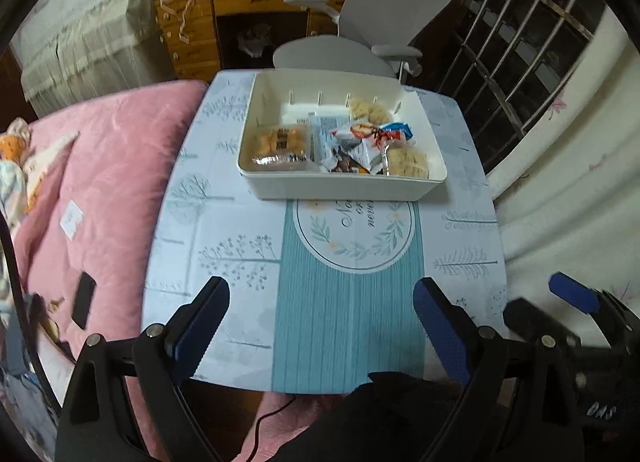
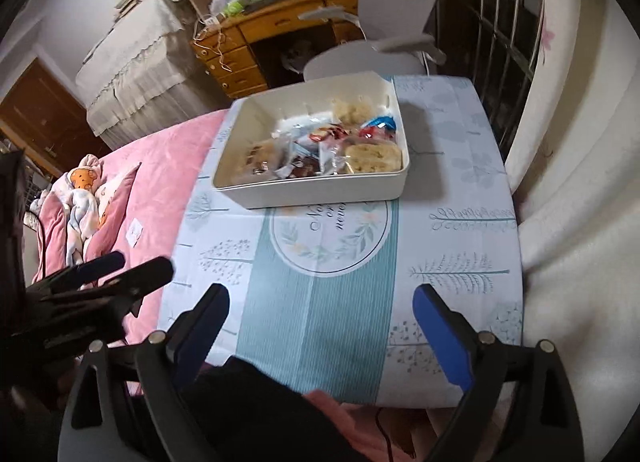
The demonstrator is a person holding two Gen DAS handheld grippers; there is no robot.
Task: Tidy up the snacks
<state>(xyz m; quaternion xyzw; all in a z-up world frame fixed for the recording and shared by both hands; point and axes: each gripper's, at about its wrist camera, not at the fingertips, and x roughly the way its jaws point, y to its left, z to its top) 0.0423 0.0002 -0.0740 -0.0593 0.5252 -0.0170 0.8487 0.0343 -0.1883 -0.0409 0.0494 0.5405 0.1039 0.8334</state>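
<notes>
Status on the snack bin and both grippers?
Left gripper open, empty. Right gripper open, empty. Snacks all inside white bin on table. Nothing in the way.

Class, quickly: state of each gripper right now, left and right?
Left gripper: open, holding nothing.
Right gripper: open, holding nothing.

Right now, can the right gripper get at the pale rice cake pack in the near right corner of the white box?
Probably yes. The right gripper is open and empty, the white box has no lid, and the rice cake pack lies on top with bare tablecloth between.
</notes>
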